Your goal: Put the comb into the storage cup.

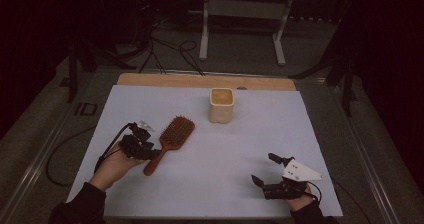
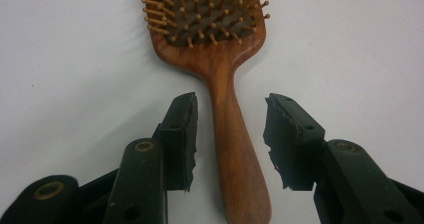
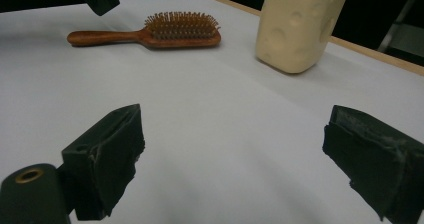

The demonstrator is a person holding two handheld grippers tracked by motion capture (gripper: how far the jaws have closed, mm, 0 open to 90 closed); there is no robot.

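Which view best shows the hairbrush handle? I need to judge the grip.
The left gripper view: the hairbrush handle runs close up between the open left gripper, untouched. The high view shows it small; the right gripper view shows it side-on, far off.

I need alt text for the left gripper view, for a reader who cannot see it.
A wooden hairbrush lies bristles up on a white table, its handle running between the open black tongs of the left gripper, which do not touch it.

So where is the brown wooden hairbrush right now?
In the high view, the brown wooden hairbrush lies bristles-up on the white table sheet, left of centre, its handle between the open left gripper, the cream cup beyond.
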